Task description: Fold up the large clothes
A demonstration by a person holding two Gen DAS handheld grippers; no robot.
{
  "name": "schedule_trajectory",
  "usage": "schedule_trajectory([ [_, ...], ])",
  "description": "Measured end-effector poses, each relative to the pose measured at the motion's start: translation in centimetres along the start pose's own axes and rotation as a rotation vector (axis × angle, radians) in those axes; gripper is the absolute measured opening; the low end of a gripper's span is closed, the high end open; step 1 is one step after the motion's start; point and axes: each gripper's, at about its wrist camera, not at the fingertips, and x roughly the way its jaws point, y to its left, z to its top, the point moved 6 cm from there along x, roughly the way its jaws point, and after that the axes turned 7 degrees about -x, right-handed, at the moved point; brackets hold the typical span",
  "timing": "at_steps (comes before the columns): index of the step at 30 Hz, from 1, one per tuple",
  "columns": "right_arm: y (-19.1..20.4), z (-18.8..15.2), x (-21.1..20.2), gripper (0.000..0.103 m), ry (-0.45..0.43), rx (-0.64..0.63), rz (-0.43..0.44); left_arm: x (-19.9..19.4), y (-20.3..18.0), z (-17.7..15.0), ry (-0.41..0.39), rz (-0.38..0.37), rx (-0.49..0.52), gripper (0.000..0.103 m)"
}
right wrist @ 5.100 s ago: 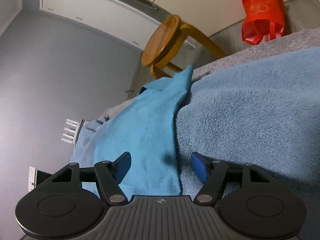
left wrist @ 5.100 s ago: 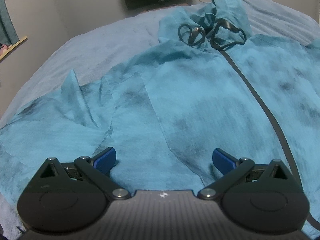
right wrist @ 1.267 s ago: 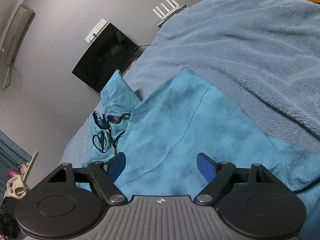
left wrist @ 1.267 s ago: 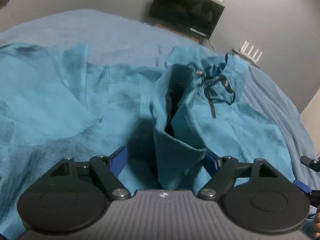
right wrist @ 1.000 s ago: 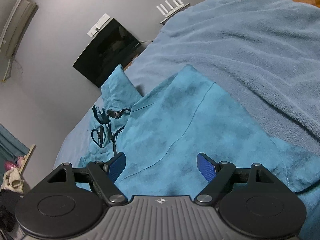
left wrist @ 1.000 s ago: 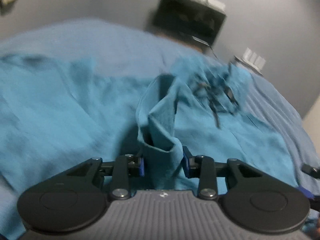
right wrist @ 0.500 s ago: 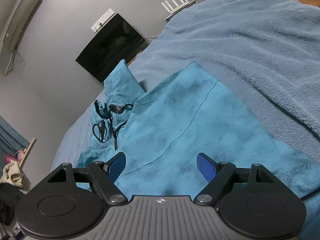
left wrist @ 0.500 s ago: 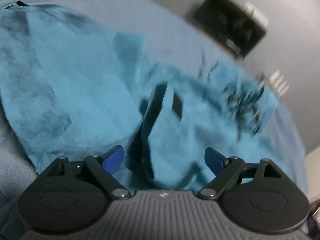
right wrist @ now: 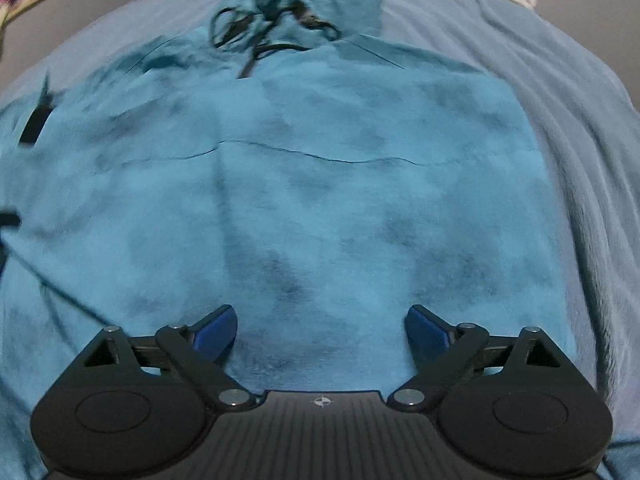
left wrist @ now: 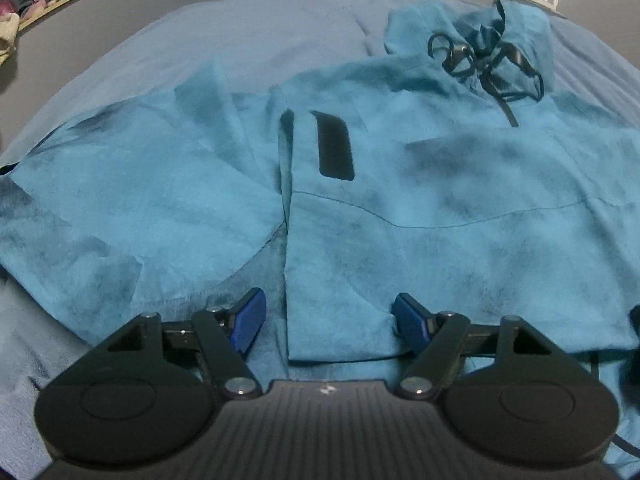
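Teal jacket [left wrist: 440, 208] now lies with its front panel folded across and released, both the left gripper [left wrist: 328, 314] and right gripper [right wrist: 320, 330] spread empty, so the sleeve [left wrist: 132, 200] likely follows.

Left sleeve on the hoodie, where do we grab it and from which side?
Take the sleeve at its free lower hem, coming in low from the near bed edge with the open left gripper. It lies spread flat left of the folded body, and that stitched edge sits exposed on the blanket.
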Motion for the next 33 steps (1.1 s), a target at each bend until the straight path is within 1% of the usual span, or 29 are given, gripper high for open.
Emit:
schedule_trajectory([
  [2, -0.4, 0.0, 0.0, 0.094, -0.005, 0.035, 0.013, -0.2, 0.5, 0.2, -0.019, -0.038, -0.047, 0.073],
  [3, -0.5, -0.1, -0.1, 0.095, -0.011, 0.046, 0.019, -0.5, 0.9, 0.6, -0.036, -0.082, -0.092, 0.073],
  [4, -0.7, 0.0, 0.0, 0.095, -0.017, 0.055, 0.025, -0.7, 1.3, 1.0, -0.052, -0.150, -0.151, 0.073],
  [6, -0.8, 0.2, -0.2, 0.095, -0.033, 0.073, 0.036, -0.7, 2.0, 2.0, -0.075, -0.255, -0.235, 0.073],
  [8, -0.8, 0.3, -0.4, 0.095, -0.051, 0.087, 0.045, 0.2, 2.2, 2.8, -0.057, -0.280, -0.245, 0.073],
  [9, -0.8, 0.4, -0.5, 0.095, -0.065, 0.095, 0.052, 1.1, 2.2, 2.9, -0.032, -0.280, -0.234, 0.070],
  [10, -0.9, 0.4, -0.6, 0.095, -0.077, 0.103, 0.057, 1.7, 2.2, 2.8, -0.017, -0.281, -0.234, 0.051],
  [11, -0.9, 0.6, -0.6, 0.095, -0.084, 0.112, 0.057, 2.1, 2.3, 2.7, -0.014, -0.270, -0.236, 0.041],
  [12, -1.1, 0.7, -0.6, 0.095, -0.090, 0.123, 0.054, 2.1, 2.3, 2.8, -0.026, -0.263, -0.231, 0.023],
  [13, -1.3, 0.8, -0.6, 0.095, -0.098, 0.139, 0.049, 1.5, 2.2, 3.0, -0.065, -0.283, -0.220, 0.006],
  [15, -1.8, 0.9, -1.0, 0.094, -0.122, 0.175, 0.040, -0.7, 2.0, 3.8, -0.188, -0.331, -0.200, 0.004],
  [16, -2.2, 1.1, -1.1, 0.093, -0.140, 0.192, 0.036, -1.9, 2.1, 4.3, -0.266, -0.316, -0.178, 0.004],
  [17, -2.6, 1.2, -1.5, 0.093, -0.163, 0.212, 0.032, -2.4, 2.1, 4.6, -0.302, -0.275, -0.153, 0.004],
  [18, -3.0, 1.3, -1.7, 0.093, -0.187, 0.230, 0.025, -2.2, 2.2, 4.6, -0.304, -0.202, -0.119, 0.004],
  [19, -3.4, 1.4, -2.0, 0.093, -0.211, 0.247, 0.015, -1.3, 2.2, 4.3, -0.270, -0.161, -0.103, 0.004],
  [21, -4.3, 1.4, -2.4, 0.091, -0.254, 0.274, -0.002, 1.0, 2.6, 3.2, -0.149, -0.117, -0.120, 0.004],
  [22, -4.9, 1.3, -2.5, 0.090, -0.267, 0.291, -0.013, 2.0, 2.9, 2.7, -0.100, -0.107, -0.136, 0.004],
  [23, -5.5, 1.2, -2.4, 0.090, -0.270, 0.309, -0.026, 2.5, 3.2, 2.5, -0.084, -0.105, -0.149, 0.004],
  [24, -6.1, 0.9, -2.1, 0.090, -0.263, 0.332, -0.040, 2.5, 3.3, 2.5, -0.089, -0.105, -0.155, 0.006],
  [26, -7.2, 0.2, -1.1, 0.090, -0.211, 0.376, -0.058, 2.2, 3.2, 2.6, -0.107, -0.099, -0.149, 0.007],
  [27, -7.5, -0.2, -0.4, 0.090, -0.176, 0.389, -0.055, 2.0, 3.1, 2.5, -0.111, -0.098, -0.142, 0.010],
  [28, -7.5, -0.4, 0.0, 0.090, -0.162, 0.390, -0.052, 2.0, 3.0, 2.5, -0.114, -0.101, -0.139, 0.019],
  [29, -7.4, -0.5, 0.0, 0.092, -0.164, 0.387, -0.055, 1.8, 3.0, 2.5, -0.118, -0.113, -0.143, 0.024],
  [30, -7.3, -0.4, -0.1, 0.093, -0.169, 0.378, -0.061, 1.3, 3.2, 2.4, -0.130, -0.126, -0.150, 0.034],
  [32, -6.9, -0.2, -0.5, 0.096, -0.183, 0.363, -0.065, -0.2, 3.2, 3.0, -0.196, -0.141, -0.186, 0.055],
  [33, -6.7, 0.0, -0.8, 0.097, -0.196, 0.358, -0.057, -1.2, 3.4, 3.2, -0.241, -0.137, -0.205, 0.071],
])
